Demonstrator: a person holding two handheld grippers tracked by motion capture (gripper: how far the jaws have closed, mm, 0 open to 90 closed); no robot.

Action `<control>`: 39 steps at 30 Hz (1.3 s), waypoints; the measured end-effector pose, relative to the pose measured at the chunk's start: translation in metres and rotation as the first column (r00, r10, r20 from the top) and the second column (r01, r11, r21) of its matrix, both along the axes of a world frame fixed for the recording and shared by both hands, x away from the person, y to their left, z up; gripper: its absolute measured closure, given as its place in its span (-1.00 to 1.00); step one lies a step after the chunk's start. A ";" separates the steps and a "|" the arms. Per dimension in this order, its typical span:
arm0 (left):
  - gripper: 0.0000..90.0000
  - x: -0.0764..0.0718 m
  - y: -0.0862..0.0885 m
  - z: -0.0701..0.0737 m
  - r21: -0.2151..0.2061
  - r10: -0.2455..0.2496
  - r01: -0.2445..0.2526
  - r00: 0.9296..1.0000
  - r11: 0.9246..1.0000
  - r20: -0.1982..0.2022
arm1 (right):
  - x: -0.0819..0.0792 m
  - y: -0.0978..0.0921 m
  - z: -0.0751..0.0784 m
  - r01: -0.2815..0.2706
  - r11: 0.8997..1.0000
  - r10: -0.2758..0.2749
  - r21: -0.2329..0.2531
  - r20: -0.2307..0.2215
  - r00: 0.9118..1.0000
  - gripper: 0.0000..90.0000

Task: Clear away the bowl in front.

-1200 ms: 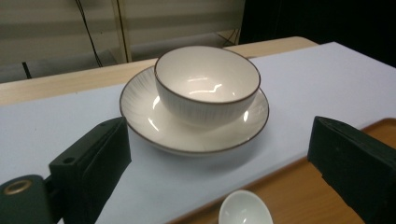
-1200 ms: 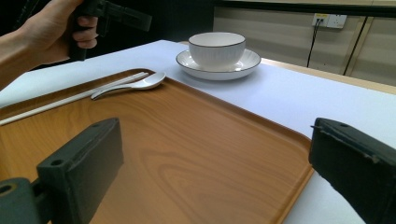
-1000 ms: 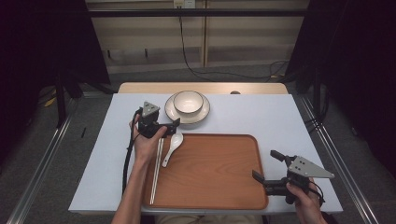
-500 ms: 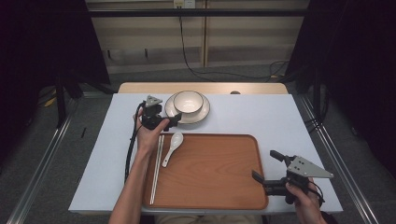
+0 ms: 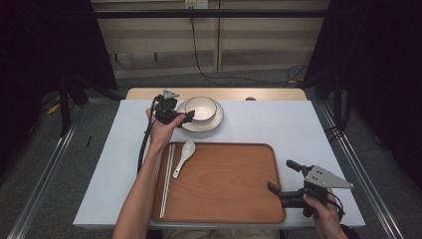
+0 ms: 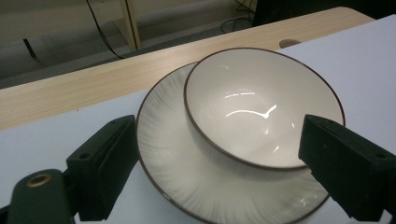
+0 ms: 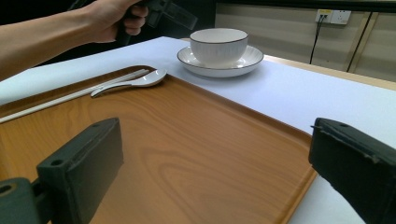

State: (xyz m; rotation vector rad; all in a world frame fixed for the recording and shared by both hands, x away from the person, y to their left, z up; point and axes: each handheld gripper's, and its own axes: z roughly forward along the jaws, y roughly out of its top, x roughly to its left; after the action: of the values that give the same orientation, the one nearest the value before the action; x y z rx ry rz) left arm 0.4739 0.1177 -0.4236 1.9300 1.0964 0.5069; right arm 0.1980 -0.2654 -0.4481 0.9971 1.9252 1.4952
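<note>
Left gripper (image 5: 189, 116): jaws spread wide, reaching at the plate's near edge, nothing held.
Bowl (image 6: 261, 105): sits on plate (image 6: 177, 154), beyond the tray (image 5: 224, 199).
Right gripper (image 5: 283, 179): open, idle.
Progress: spoon (image 5: 184, 155) and chopsticks (image 5: 166, 179) on tray; bowl likely next.

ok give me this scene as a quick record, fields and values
left gripper: open, jaws at the plate's left rim, touching nothing that can be seen
right gripper: open, at the tray's right front corner, holding nothing
bowl: white, dark rim, upright on the plate
plate: white, on the table beyond the tray
tray: wooden
spoon: white, at the tray's left end
chopsticks: pair, left of the spoon on the tray
table: pale top
</note>
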 end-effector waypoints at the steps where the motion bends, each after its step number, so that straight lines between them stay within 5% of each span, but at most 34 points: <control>1: -0.73 0.003 -0.004 -0.001 -0.004 0.008 -0.008 1.000 1.000 -0.001 | 0.000 0.000 0.000 -0.001 1.000 0.001 0.003 0.001 1.000 -0.93; 3: -0.74 0.007 -0.007 -0.002 0.036 -0.007 0.007 1.000 0.999 -0.014 | 0.000 0.000 0.000 0.000 1.000 0.000 -0.002 0.002 1.000 -0.93; 7: -0.65 0.015 -0.012 -0.006 -0.008 -0.039 0.039 0.999 0.999 -0.035 | 0.000 -0.001 0.000 -0.002 1.000 0.002 0.001 0.006 1.000 -0.93; 13: -0.66 0.026 -0.018 -0.014 0.028 -0.035 0.038 0.997 0.999 -0.074 | -0.001 -0.001 0.000 -0.010 1.000 0.010 -0.001 0.005 1.000 -0.93; 14: -0.63 0.027 -0.018 -0.016 0.009 -0.022 0.023 0.996 1.000 -0.085 | -0.001 -0.001 0.000 -0.004 1.000 0.004 0.001 0.003 1.000 -0.93; 17: -0.44 0.030 -0.019 -0.019 0.044 0.014 -0.009 0.995 0.999 -0.097 | -0.001 -0.001 0.000 -0.005 1.000 0.005 0.001 0.003 1.000 -0.93; 19: -0.40 0.031 -0.021 -0.020 0.017 0.030 -0.028 0.992 0.999 -0.125 | -0.001 -0.001 0.000 -0.009 1.000 0.009 0.003 0.003 1.000 -0.93; 27: -0.11 0.038 -0.030 -0.024 0.062 0.024 -0.013 0.981 0.998 -0.191 | -0.002 -0.002 0.000 -0.002 1.000 0.002 0.001 0.006 1.000 -0.93; 30: 0.01 0.040 -0.029 -0.028 0.051 0.054 -0.043 0.972 0.998 -0.231 | -0.001 -0.002 0.000 -0.004 1.000 0.004 0.002 0.004 1.000 -0.93; 39: 0.42 0.046 -0.028 -0.033 0.040 0.079 -0.071 0.964 0.997 -0.255 | -0.002 -0.003 0.000 -0.004 1.000 0.004 0.000 0.006 1.000 -0.93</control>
State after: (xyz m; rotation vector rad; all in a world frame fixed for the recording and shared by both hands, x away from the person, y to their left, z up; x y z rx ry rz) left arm 0.5201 0.0898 -0.4569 2.0272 1.3367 0.3216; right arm 0.1961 -0.2679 -0.4483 0.9881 1.9242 1.4994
